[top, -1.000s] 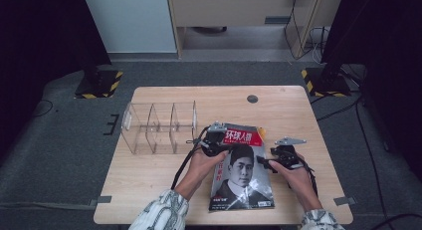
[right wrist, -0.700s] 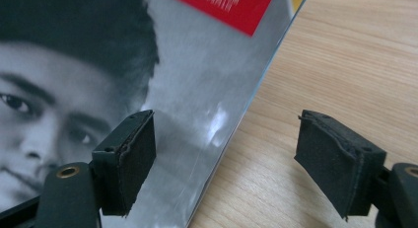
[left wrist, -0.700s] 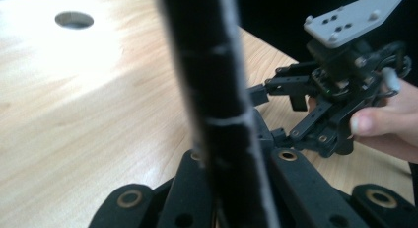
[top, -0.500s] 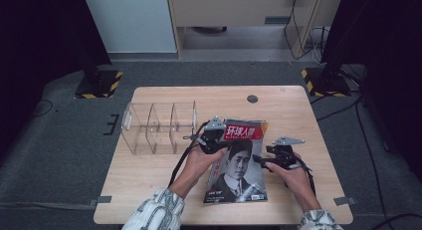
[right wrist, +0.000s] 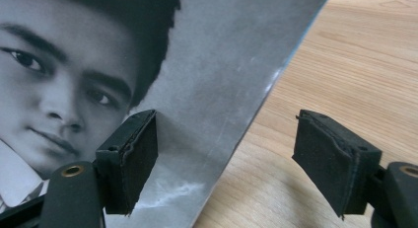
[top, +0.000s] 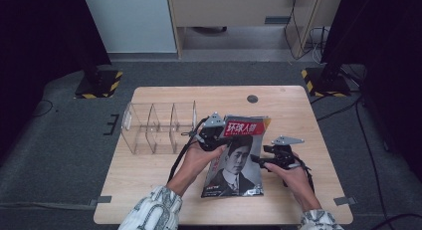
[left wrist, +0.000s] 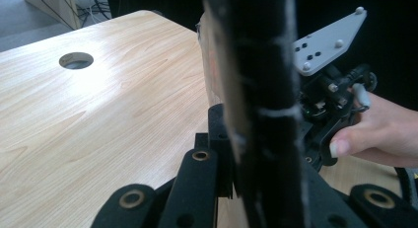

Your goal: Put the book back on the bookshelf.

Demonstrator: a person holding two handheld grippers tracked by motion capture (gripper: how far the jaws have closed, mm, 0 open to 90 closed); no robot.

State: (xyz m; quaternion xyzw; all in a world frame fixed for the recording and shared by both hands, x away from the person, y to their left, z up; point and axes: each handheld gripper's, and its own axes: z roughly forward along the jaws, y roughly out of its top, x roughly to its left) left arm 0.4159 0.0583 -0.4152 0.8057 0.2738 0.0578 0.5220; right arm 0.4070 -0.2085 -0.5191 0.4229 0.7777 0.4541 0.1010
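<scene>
A glossy magazine with a black-and-white portrait cover (top: 234, 163) lies on the pale wooden tabletop (top: 298, 110); its red banner carries white Chinese characters too small to read surely. The right gripper (top: 255, 159) has its 2 fingers (right wrist: 129, 159) spread wide astride the magazine's right edge, 1 over the cover, 1 over bare wood. The left gripper (top: 222, 135) pinches the magazine's upper left edge; its own view shows the page edge-on between pressed fingers. Beyond stands a clear plastic divided rack (top: 157, 126).
</scene>
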